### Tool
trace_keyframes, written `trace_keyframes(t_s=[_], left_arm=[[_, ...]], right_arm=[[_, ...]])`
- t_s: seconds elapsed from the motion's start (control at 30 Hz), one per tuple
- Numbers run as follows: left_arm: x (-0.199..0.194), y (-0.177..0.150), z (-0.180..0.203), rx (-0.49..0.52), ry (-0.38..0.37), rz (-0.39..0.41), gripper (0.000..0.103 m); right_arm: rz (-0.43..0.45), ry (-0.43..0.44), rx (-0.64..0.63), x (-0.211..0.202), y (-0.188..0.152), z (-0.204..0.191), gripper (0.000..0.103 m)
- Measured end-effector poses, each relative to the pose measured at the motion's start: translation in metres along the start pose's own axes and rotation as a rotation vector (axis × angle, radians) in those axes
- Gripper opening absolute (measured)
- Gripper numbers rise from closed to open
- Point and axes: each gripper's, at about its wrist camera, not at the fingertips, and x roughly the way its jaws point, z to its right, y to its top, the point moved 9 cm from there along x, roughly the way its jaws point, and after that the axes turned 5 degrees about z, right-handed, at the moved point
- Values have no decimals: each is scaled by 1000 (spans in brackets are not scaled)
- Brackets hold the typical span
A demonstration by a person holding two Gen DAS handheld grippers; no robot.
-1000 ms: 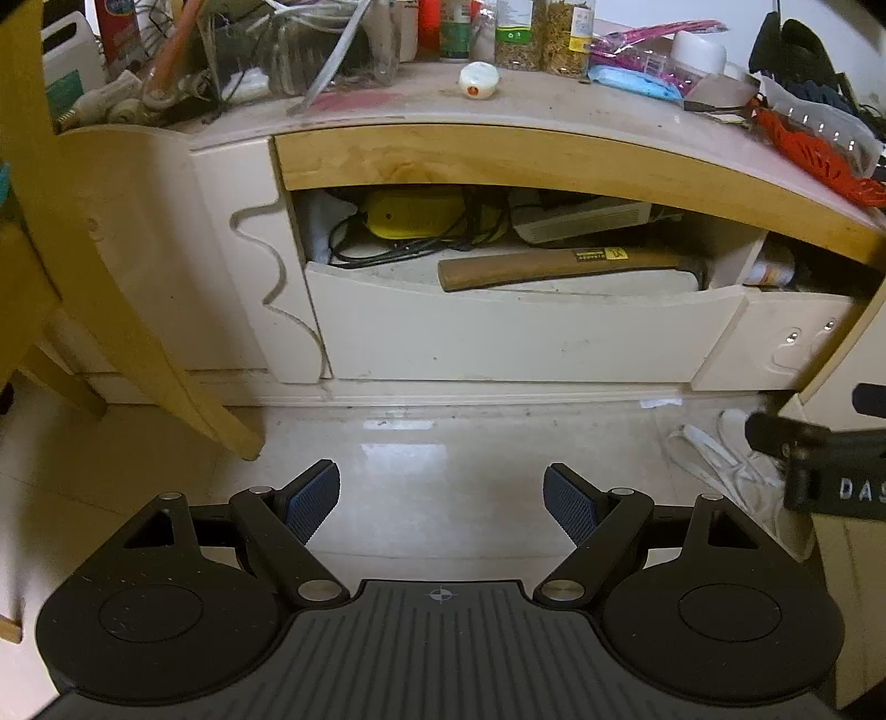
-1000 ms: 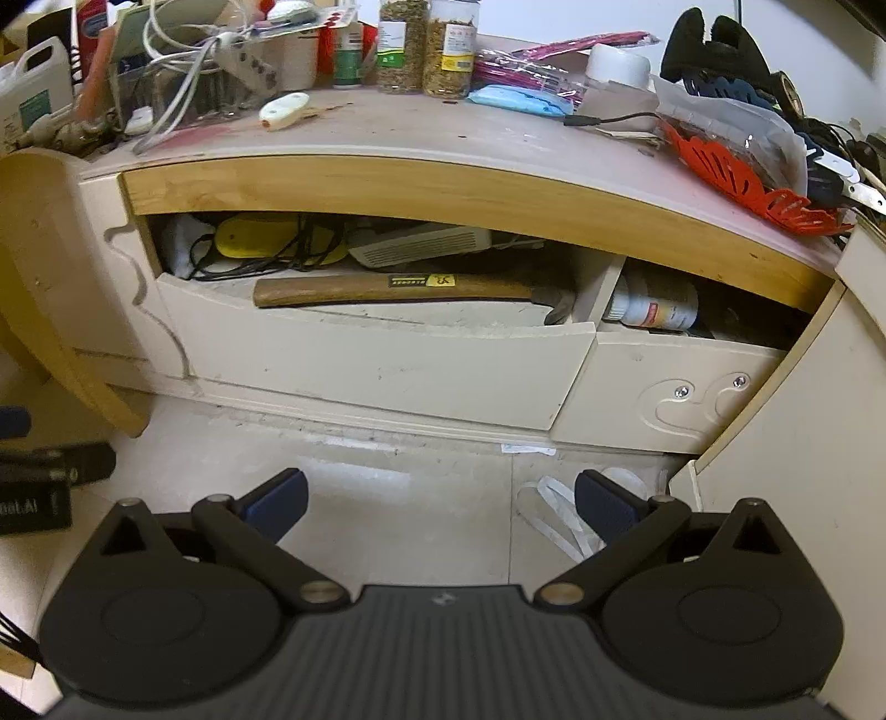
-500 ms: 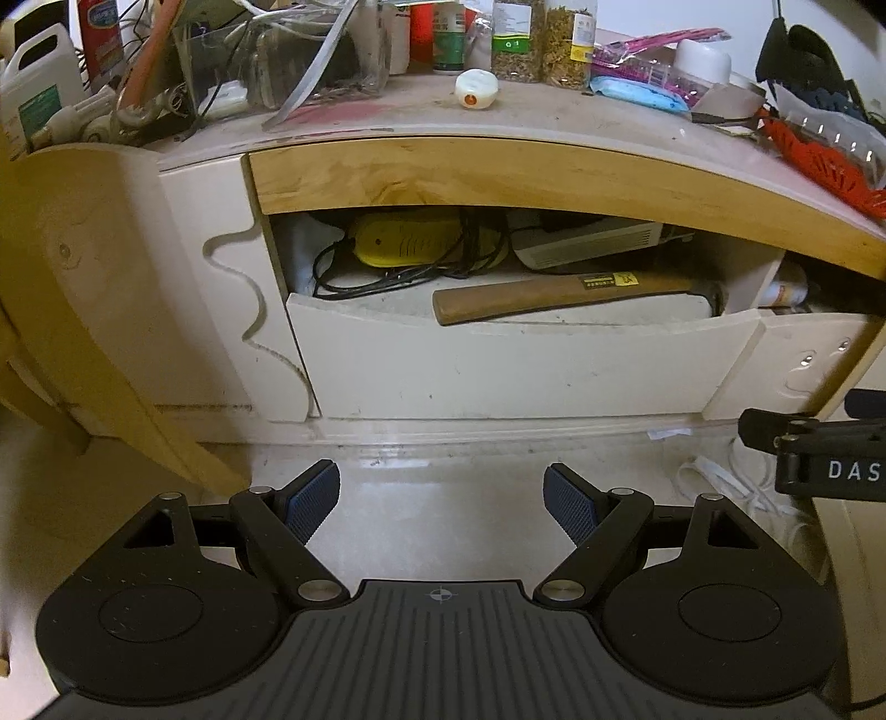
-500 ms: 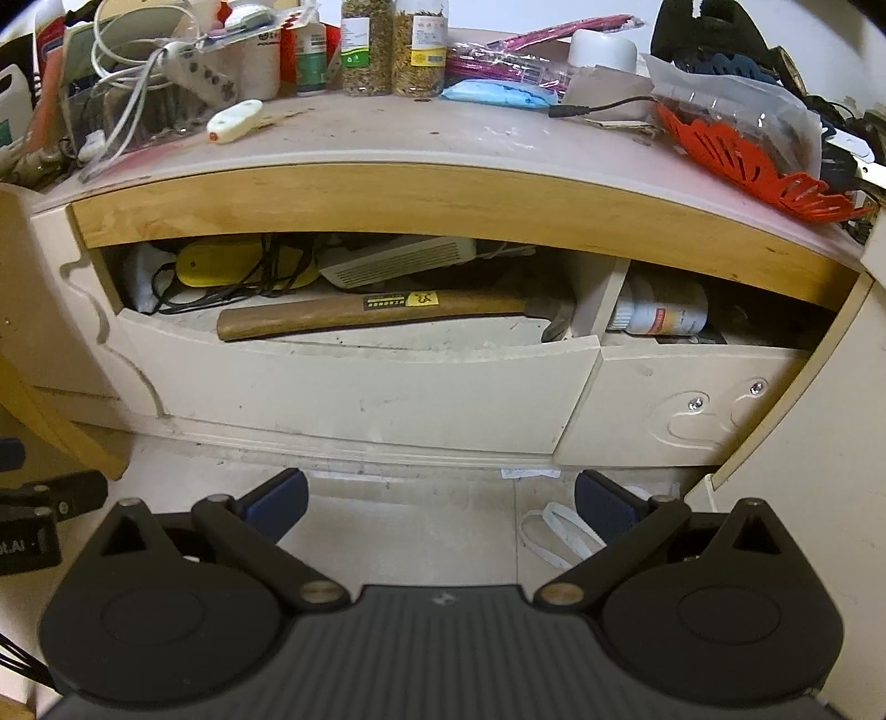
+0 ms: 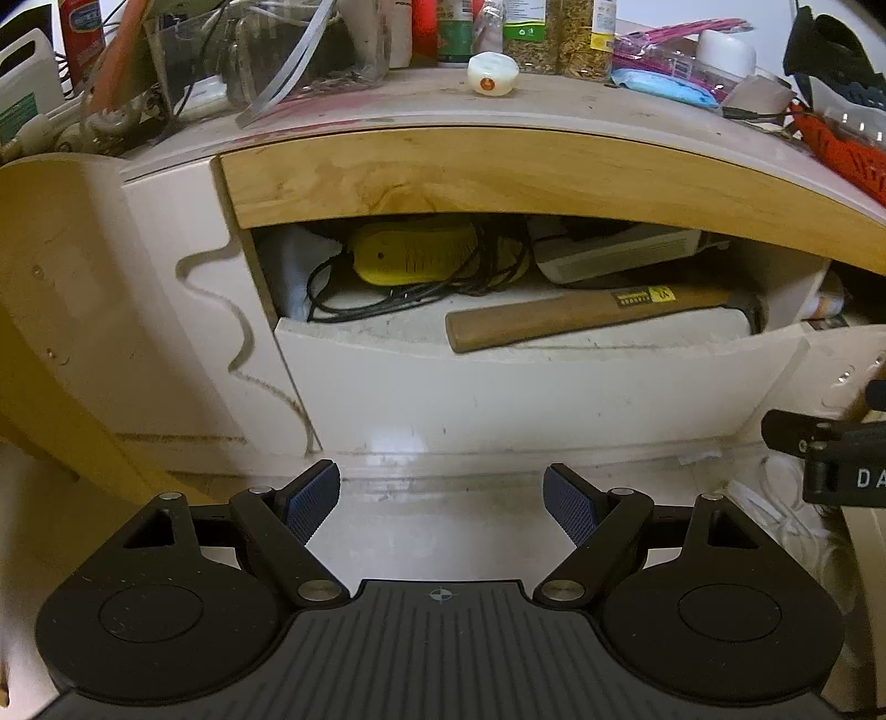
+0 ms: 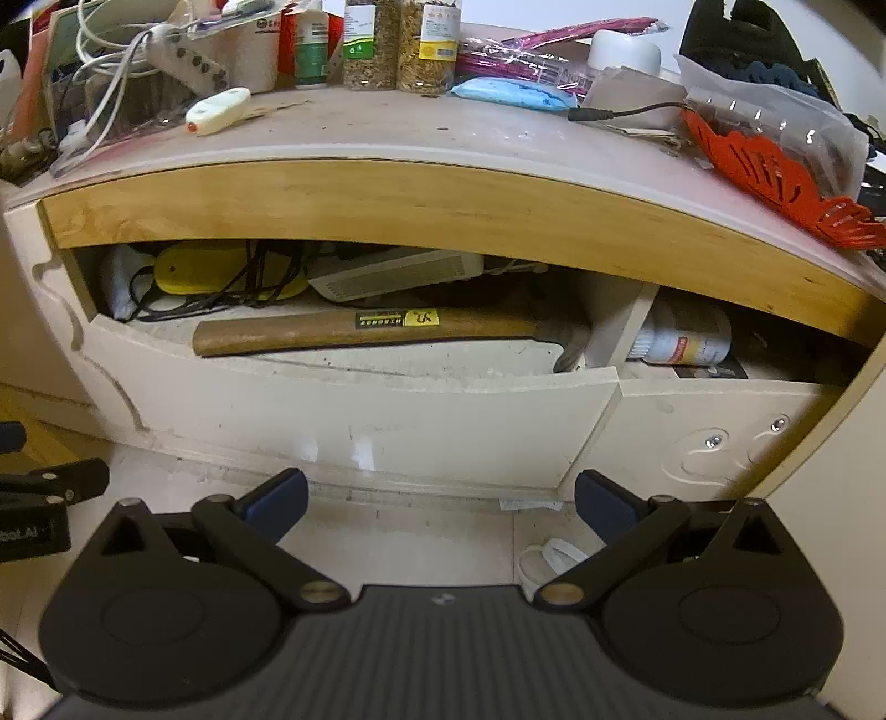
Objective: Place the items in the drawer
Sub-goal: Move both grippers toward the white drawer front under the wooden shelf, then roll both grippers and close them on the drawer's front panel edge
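A cream drawer (image 5: 526,399) (image 6: 354,410) stands open under the wooden desk edge. Inside lie a wooden-handled hammer (image 5: 587,318) (image 6: 354,329), a yellow device (image 5: 415,257) (image 6: 205,271) with black cables, and a white box (image 5: 614,255) (image 6: 398,274). My left gripper (image 5: 441,501) is open and empty, above the floor in front of the drawer. My right gripper (image 6: 441,501) is open and empty, also facing the drawer front. Each gripper shows at the edge of the other's view: the right one (image 5: 830,459) and the left one (image 6: 39,498).
The desk top (image 6: 443,138) is crowded: a small white device (image 5: 493,72) (image 6: 217,111), spice jars (image 6: 398,44), a power strip with cables (image 6: 183,55), a blue pack (image 6: 512,94), a red perforated piece (image 6: 775,183). A second compartment (image 6: 686,338) holds a white bottle. White straps (image 6: 548,559) lie on the floor.
Both grippers have moved closer to the drawer and a little upward, so the drawer and desk top fill more of both views. Both grippers stay open.
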Motion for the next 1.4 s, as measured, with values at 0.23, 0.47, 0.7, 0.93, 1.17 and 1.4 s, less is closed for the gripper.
trace_keyframes(t_s=[0.23, 0.47, 0.7, 0.93, 1.17, 1.4], left_arm=[[28, 12, 0, -6, -5, 1, 81], [54, 22, 0, 10, -10, 14, 81], [83, 26, -3, 1, -2, 4, 81], [104, 32, -1, -1, -5, -1, 81], [112, 31, -2, 26, 3, 3, 81], [114, 28, -3, 169, 27, 13, 81]], right_arm=[[-2, -9, 0, 25, 7, 2, 103], [-1, -17, -9, 51, 14, 1, 103], [-17, -20, -16, 82, 19, 0, 103], [-21, -22, -22, 106, 17, 1, 103], [-21, -25, -22, 121, 17, 3, 103], [-8, -5, -122, 125, 18, 0, 103]])
